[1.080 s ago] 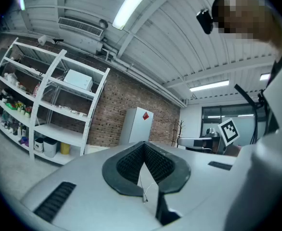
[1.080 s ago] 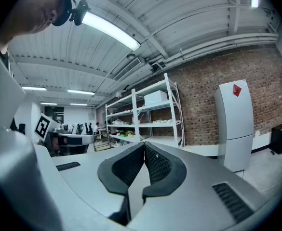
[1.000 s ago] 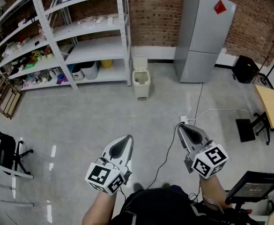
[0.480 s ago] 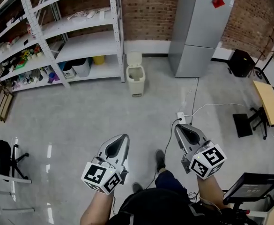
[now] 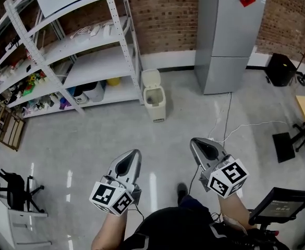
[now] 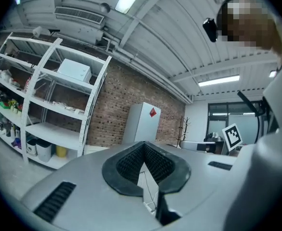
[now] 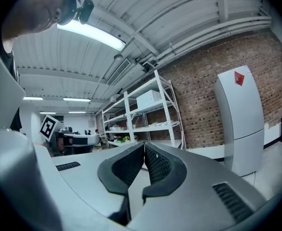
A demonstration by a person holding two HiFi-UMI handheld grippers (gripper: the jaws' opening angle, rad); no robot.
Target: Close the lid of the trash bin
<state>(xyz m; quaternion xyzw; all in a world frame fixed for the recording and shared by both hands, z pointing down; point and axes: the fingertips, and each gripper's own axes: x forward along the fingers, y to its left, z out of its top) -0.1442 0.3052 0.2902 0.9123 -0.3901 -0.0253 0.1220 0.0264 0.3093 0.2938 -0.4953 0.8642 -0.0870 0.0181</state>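
Note:
The beige trash bin (image 5: 156, 103) stands on the floor by the end of the shelving rack, far ahead of both grippers. Its lid (image 5: 151, 78) is tipped up and back, so the inside shows. In the head view my left gripper (image 5: 136, 152) is held low at centre left, jaws together and empty. My right gripper (image 5: 194, 141) sits level with it at centre right, also shut on nothing. Both point toward the bin, well short of it. The left gripper view shows the left gripper (image 6: 143, 144) with pads meeting; the right gripper (image 7: 144, 146) looks the same. Neither gripper view shows the bin.
A white shelving rack (image 5: 97, 46) with boxes and small items fills the left back. A grey fridge (image 5: 226, 35) stands right of the bin against the brick wall. A white cable (image 5: 230, 126) runs across the floor. An office chair (image 5: 14, 189) is at the left, a monitor (image 5: 282, 204) at the bottom right.
The person has stepped forward, and the bin now looks slightly nearer and more central. Both grippers kept their pose and stayed shut.

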